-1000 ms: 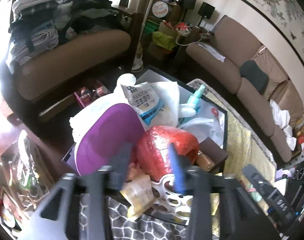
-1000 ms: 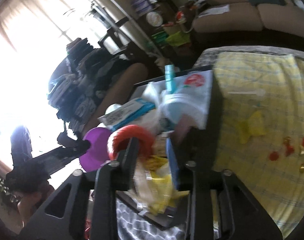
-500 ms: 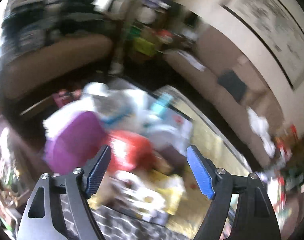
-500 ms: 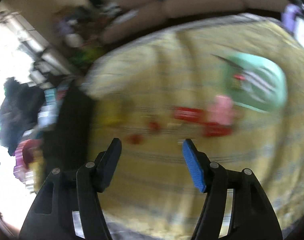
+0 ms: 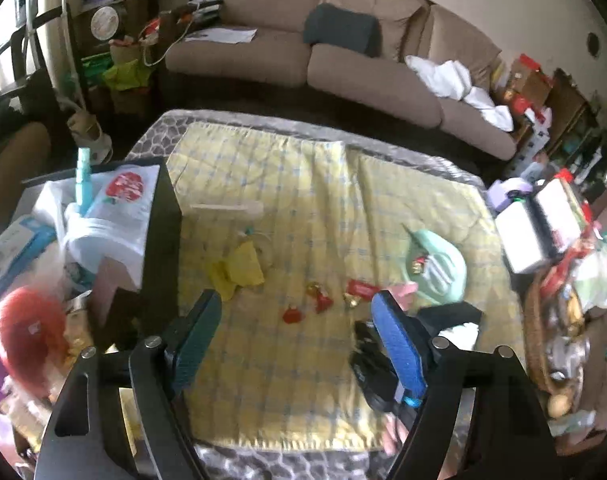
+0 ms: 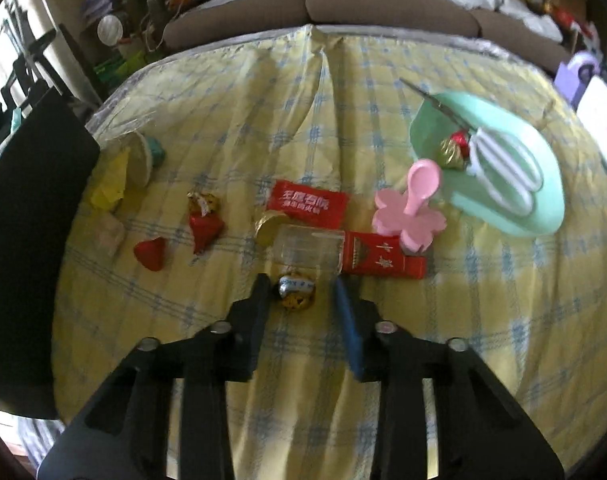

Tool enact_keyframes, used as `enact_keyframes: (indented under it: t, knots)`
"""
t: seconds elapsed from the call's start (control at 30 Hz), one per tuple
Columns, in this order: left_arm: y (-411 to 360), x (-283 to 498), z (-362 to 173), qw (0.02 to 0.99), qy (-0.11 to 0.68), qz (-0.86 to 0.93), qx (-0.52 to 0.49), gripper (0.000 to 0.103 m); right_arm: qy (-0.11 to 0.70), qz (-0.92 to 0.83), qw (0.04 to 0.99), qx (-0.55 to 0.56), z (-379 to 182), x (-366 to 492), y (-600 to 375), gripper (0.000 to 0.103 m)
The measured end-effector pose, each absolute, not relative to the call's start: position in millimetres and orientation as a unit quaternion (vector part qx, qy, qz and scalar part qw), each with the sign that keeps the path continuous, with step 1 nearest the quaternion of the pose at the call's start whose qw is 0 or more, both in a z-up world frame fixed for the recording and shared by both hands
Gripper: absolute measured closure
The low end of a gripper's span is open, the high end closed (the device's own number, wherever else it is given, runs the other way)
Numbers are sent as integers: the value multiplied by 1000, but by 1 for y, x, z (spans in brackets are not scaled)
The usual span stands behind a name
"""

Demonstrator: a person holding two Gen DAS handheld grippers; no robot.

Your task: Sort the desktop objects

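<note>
My right gripper [image 6: 300,285] points down at the yellow checked cloth [image 6: 263,112], its jaws closing around a gold and silver foil candy [image 6: 296,294]. The left finger is at the candy and a gap remains on the right. Just beyond lie a clear jar [image 6: 308,249] on its side, a red cigarette pack [image 6: 383,259], a red sachet [image 6: 309,202], red candies [image 6: 205,229] and a pink flower-shaped holder [image 6: 409,216]. A mint tray [image 6: 431,124] holds scissors [image 6: 503,172] and foil candies [image 6: 452,151]. My left gripper [image 5: 297,304] hovers above the cloth, wide and closing slightly, with nothing between its fingers.
A black box [image 5: 161,248] crammed with bags, a bottle and a red ball stands at the cloth's left edge. A wicker basket [image 5: 537,340] and white boxes [image 5: 531,236] crowd the right side. Yellow paper [image 6: 111,184] and a tape roll [image 6: 141,158] lie near the box. A sofa [image 5: 343,64] runs behind.
Both grippers swung away from the cluttered black box to the yellow cloth. The left opened wide. The right opened, dropped low and narrowed around the foil candy.
</note>
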State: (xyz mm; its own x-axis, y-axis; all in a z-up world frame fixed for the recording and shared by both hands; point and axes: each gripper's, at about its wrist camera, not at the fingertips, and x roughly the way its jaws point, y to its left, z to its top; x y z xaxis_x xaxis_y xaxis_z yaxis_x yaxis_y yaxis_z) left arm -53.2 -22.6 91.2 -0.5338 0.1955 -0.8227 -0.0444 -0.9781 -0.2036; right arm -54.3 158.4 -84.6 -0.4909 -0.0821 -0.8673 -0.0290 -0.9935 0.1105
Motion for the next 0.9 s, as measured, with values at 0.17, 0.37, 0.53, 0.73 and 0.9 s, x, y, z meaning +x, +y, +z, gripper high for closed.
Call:
enact_keyframes:
  t: [0.17, 0.37, 0.53, 0.73, 0.9]
  knots:
    - [-7, -86, 25, 69, -38, 851, -519, 36, -107, -861, 28, 497, -71, -49, 175, 82]
    - [15, -97, -32, 81, 14, 831, -550, 41, -139, -865, 46, 481, -43, -43, 190, 95]
    - [21, -98, -61, 73, 37, 831, -551, 53, -177, -875, 53, 447, -18, -36, 210, 95]
    - [14, -100, -74, 89, 7, 821, -564, 82, -255, -861, 73, 435, -16, -30, 239, 95]
    - [1, -99, -51, 105, -36, 824, -556, 82, -303, -845, 105, 428, -18, -27, 248, 95]
